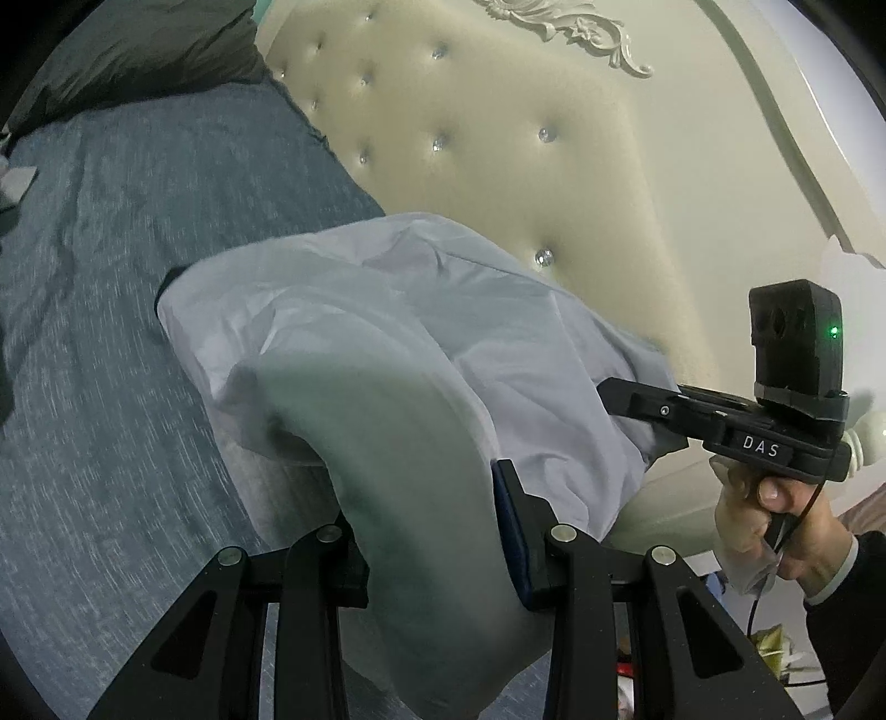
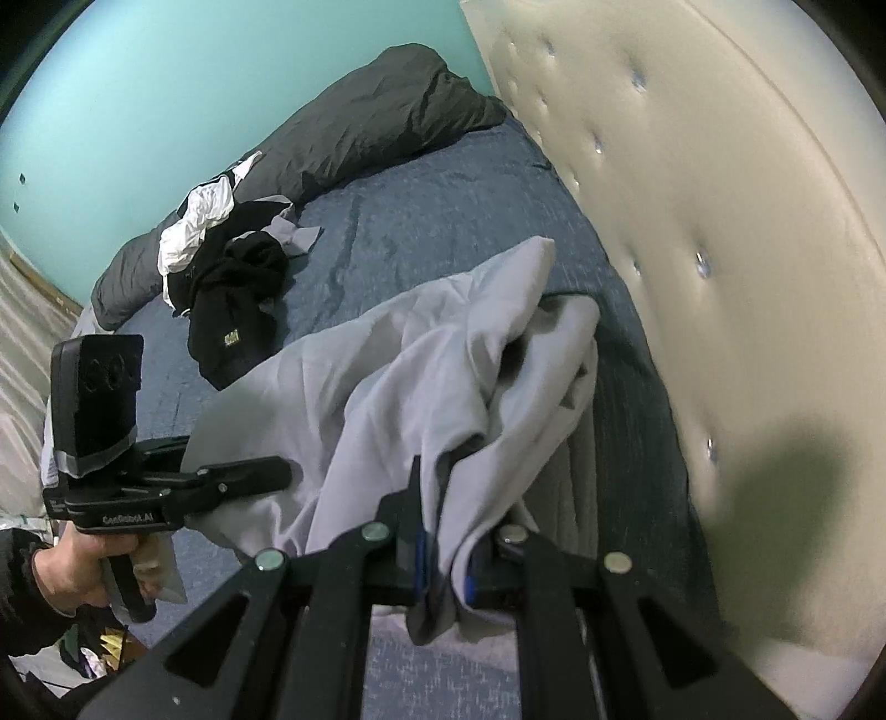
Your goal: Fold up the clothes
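A blue bedspread [image 2: 432, 221] covers the bed. At its far end lies a dark grey pillow [image 2: 382, 111], against a turquoise wall [image 2: 166, 83]. Along the right rises a cream tufted headboard [image 1: 498, 166], studded with crystal buttons [image 1: 545, 133] and topped by carved white scrollwork [image 1: 581, 25].

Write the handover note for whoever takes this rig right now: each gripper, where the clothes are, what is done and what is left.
Left gripper: closed on a bunched fold of the light grey garment.
Right gripper: pinched shut on another edge of the same garment.
The garment hangs between both grippers, its far part draped on the blue bedspread beside the tufted headboard. It is rumpled; no neat fold shows yet.
A pile of black and white clothes lies unfolded further along the bed, by the dark duvet.
Left: spread the grey garment flat, fold it, then probably the pile.
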A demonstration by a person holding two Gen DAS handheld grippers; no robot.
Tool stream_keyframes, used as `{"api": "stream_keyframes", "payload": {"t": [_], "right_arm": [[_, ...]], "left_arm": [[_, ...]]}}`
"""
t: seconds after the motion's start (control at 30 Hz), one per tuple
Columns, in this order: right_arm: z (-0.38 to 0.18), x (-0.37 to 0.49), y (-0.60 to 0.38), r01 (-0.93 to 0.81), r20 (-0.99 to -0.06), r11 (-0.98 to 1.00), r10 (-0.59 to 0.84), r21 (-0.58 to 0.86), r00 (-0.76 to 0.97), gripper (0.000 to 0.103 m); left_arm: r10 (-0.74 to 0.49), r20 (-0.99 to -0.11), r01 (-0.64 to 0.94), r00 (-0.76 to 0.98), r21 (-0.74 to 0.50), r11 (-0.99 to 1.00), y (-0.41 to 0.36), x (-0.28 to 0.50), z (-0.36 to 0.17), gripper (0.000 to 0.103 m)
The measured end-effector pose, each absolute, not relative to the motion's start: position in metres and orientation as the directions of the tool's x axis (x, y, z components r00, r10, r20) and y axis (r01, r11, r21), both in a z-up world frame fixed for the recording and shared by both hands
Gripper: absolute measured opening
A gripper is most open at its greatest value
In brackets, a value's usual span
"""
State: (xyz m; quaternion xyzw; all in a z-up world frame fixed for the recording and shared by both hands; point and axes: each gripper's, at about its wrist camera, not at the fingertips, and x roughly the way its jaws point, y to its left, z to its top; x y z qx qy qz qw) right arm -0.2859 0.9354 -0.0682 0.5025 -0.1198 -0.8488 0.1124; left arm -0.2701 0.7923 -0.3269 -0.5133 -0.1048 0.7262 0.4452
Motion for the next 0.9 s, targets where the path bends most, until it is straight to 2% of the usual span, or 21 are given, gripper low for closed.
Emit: {"api": "stream_keyframes", "payload": {"t": [0.3,0.67,0.9], "right_arm": [[-0.106,-0.262,0.947,-0.015,-0.844,-0.931,-0.323,0.364,-0.429,0.008],[-0.144,-0.241,0.963,-0.095,-0.839,-0.892,-0.372,0.441,-0.397,0.01],[-0.146,-0.233,0.974,-0.145,-0.841,-0.88,-0.366,0.452,-0.398,0.025]], "left_arm": [[0.777,-0.629,-0.421,0.008,-0.707,-0.568,0.778,-0.264,-0.373,0.038],[0.778,-0.623,-0.331,0.077,-0.752,-0.57,0.757,-0.256,-0.406,0.049],[0.748,-0.664,-0.327,0.014,-0.71,-0.624,0.722,-0.26,-0.396,0.049]]}}
